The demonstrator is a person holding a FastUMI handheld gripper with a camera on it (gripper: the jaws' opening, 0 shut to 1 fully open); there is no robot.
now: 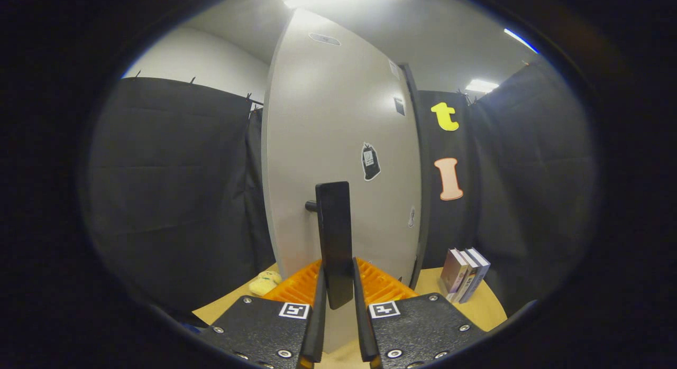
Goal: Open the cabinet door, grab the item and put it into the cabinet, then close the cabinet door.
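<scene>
Jaws of the gripper (337, 284) pinch the handle (334, 237), a vertical bar standing off the door (338, 147) directly ahead; its long axis runs upright between both fingers.

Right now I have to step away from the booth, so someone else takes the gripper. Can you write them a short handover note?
Gripper: fingers closed around the cabinet door's black handle, which stands upright between them; both appear to press on it.
Cabinet door: white, directly ahead; whether it is shut or partly swung cannot be told from here.
Nearby on the wooden table: a small yellow soft item left of the fingers, a few books leaning right of the door.
Done: handle grasped.
Left: fetch the item, place it in the cabinet, close the door.
</scene>
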